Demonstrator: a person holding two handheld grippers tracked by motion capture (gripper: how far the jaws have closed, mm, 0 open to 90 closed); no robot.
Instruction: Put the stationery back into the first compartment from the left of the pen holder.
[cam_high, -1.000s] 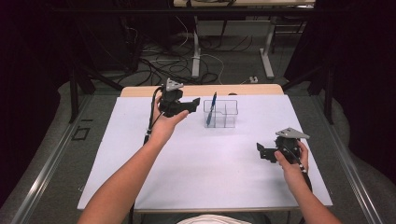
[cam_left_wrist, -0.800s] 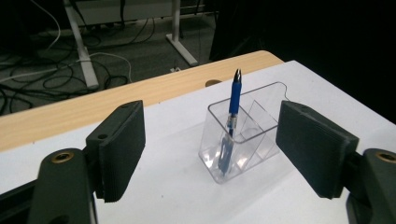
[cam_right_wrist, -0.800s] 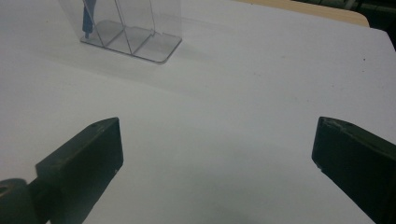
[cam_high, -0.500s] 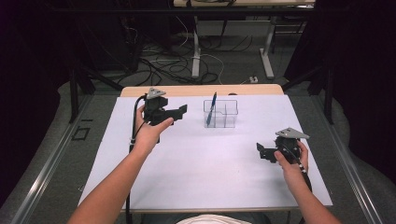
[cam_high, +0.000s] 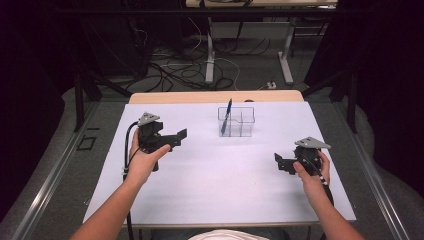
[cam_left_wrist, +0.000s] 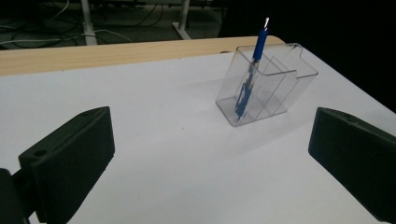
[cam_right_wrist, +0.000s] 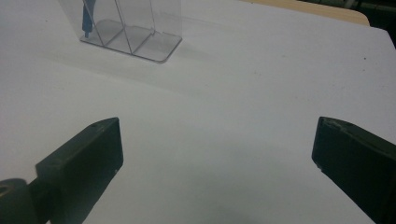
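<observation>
A clear plastic holder (cam_high: 236, 121) with several compartments stands at the back middle of the white table cover (cam_high: 220, 190). A blue pen (cam_high: 226, 116) leans upright in its left compartment. In the left gripper view the holder (cam_left_wrist: 266, 84) and the pen (cam_left_wrist: 250, 77) sit ahead and to the right. My left gripper (cam_high: 176, 136) is held above the left part of the cover, open and empty, well left of the holder. My right gripper (cam_high: 281, 162) rests low at the right, open and empty. The right gripper view shows the holder's base (cam_right_wrist: 133, 42) far ahead.
The wooden table edge (cam_high: 215, 96) runs behind the cover. Beyond it on the floor lie cables (cam_high: 170, 65) and the legs of another desk (cam_high: 210, 55). A wide bare stretch of cover lies between the two grippers.
My left gripper has drawn back from beside the holder, moving left and toward the person. The right gripper has stayed where it was.
</observation>
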